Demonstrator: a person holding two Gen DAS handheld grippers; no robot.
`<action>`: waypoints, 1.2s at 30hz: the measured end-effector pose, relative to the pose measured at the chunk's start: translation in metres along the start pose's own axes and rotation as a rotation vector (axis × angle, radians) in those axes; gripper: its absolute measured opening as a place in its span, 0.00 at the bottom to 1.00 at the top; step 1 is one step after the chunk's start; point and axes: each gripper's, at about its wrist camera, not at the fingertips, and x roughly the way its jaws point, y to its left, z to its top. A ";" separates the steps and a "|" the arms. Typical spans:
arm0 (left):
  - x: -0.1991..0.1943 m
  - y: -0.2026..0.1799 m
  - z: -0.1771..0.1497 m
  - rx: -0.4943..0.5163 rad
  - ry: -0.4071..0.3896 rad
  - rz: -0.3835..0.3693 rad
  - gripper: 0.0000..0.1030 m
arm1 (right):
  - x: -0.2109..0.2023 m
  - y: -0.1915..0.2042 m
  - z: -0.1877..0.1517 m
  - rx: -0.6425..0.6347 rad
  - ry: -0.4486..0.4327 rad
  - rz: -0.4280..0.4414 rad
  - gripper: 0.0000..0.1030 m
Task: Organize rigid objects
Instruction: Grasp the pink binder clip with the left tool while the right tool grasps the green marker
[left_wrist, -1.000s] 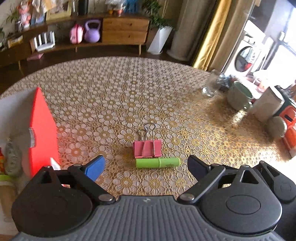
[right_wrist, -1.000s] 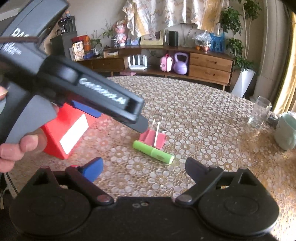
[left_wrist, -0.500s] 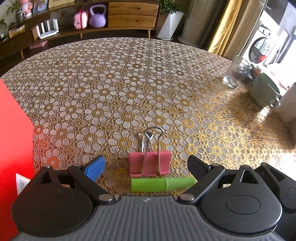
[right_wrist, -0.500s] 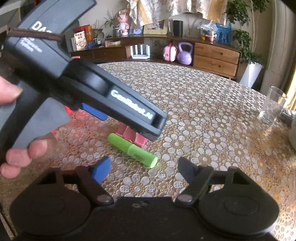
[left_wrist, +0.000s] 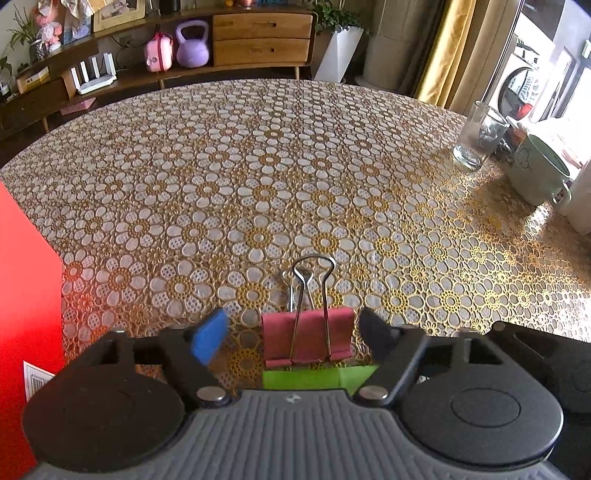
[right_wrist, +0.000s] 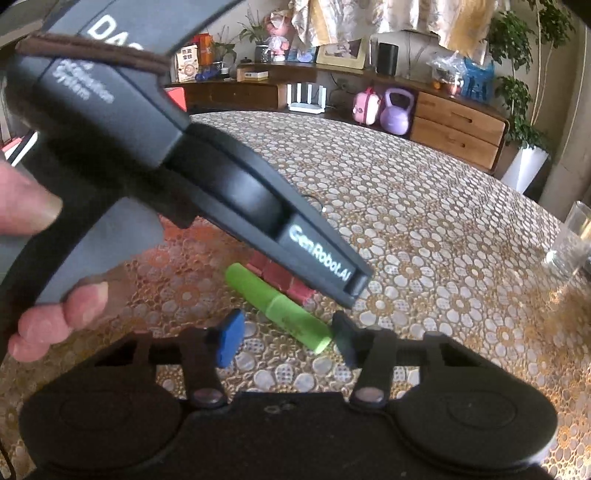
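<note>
Left wrist view: the pink binder clip (left_wrist: 306, 338) lies between the left gripper (left_wrist: 293, 338) jaws, which have just been closing but stand clear of it, half open. The green tube (left_wrist: 317, 378) lies nearer the gripper body than before. The right gripper (right_wrist: 288, 338), also closing, brackets the tube's near end (right_wrist: 291, 314), the dark pad about touching. A red box (left_wrist: 26, 295) stands left.

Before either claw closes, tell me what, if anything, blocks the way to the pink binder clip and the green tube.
Nothing lies between the left claw and the pink metal binder clip, nor between the right claw and the green plastic tube. The two objects lie side by side, apparently touching, and the left claw's body overhangs the tube's far part.
</note>
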 end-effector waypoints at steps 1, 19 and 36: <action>-0.001 0.001 -0.001 0.003 -0.004 -0.003 0.67 | -0.001 0.002 0.000 -0.004 0.000 0.008 0.36; -0.037 0.011 -0.002 -0.003 -0.056 -0.061 0.48 | -0.038 0.026 -0.006 0.090 -0.029 -0.052 0.14; -0.120 0.035 -0.019 0.011 -0.095 -0.087 0.48 | -0.107 0.041 0.005 0.194 -0.095 -0.129 0.14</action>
